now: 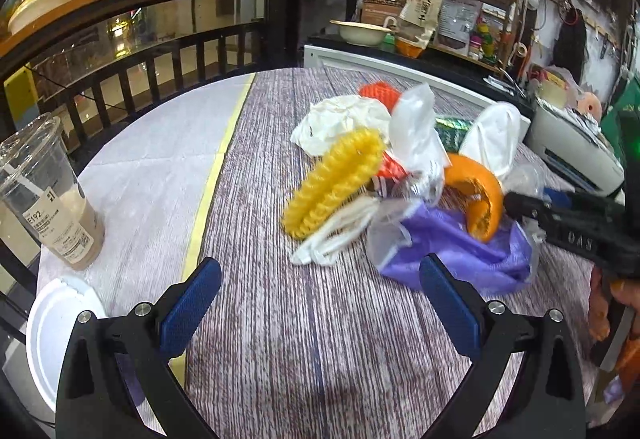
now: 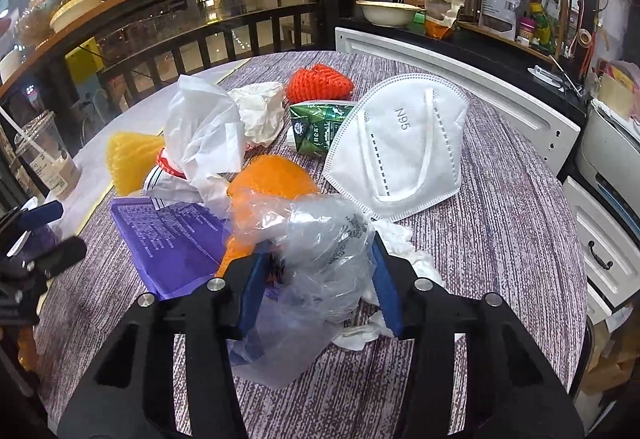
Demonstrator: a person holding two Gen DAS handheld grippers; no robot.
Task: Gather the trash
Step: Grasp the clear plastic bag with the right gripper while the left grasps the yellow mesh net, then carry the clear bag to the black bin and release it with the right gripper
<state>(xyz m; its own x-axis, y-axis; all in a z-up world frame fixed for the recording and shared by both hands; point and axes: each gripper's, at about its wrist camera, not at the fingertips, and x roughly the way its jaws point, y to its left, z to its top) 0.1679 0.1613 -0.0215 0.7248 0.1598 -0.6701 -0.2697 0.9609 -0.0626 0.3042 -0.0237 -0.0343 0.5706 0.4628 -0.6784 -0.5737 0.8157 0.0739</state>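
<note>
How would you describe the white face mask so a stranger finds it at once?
On the round table with the purple striped cloth, look at the far right edge of the trash pile. The flat folded white face mask lies there, alone stamped N95, with ear loops.

Open spot: the table top (image 1: 320,319) right in front of the left gripper (image 1: 320,291) is bare, so a gripper can pass there.
Big block: the trash pile (image 1: 400,175) fills the middle of the table.
Left side: a plastic cup (image 1: 52,195) and a white lid (image 1: 56,331) stand near the edge.
Right side: bare table (image 2: 512,259) lies past the white mask (image 2: 404,151).
Right gripper (image 2: 320,279): its way is filled by a clear plastic bag (image 2: 320,259) between the jaws.
Back: a dark railing (image 1: 160,51) shuts off the far edge.
</note>
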